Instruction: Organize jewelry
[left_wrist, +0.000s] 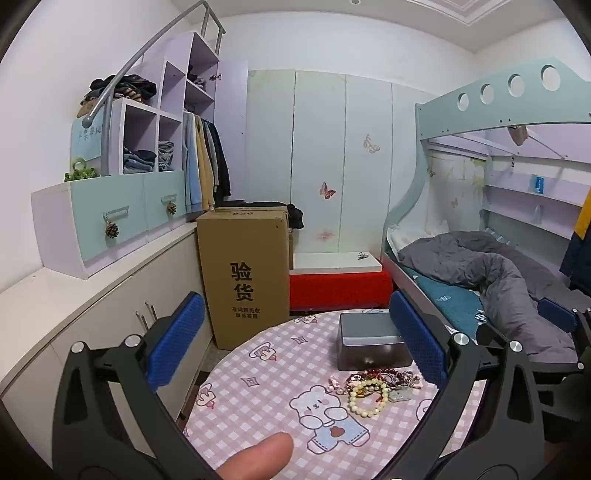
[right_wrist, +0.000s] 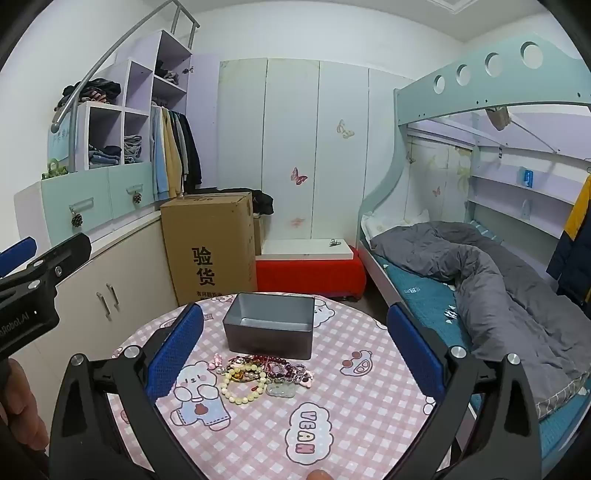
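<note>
The right gripper (right_wrist: 295, 354) stands wide apart and holds nothing, its blue textured pads (right_wrist: 175, 354) framing the work from above the near edge of the round table (right_wrist: 369, 424). The left gripper (left_wrist: 295, 347) is likewise spread wide and empty, raised off to the left of the table. The jewelry pile (right_wrist: 264, 374) lies directly ahead of the right gripper, between its fingers in that view, and ahead and to the right of the left gripper; the right gripper is judged the nearer and better aligned. The pile's long axis runs left to right, parallel to the front wall of the grey box (right_wrist: 269, 325), which sits open and apparently empty just behind it. Contents observed: a cream bead bracelet (right_wrist: 242, 391) lying as a flat loop, dark red beads, a pale translucent pendant (right_wrist: 280, 389) and small pink pieces, tangled and touching. The tablecloth is pink checked with cartoon bears, soft and likely to wrinkle under a scrape.
</note>
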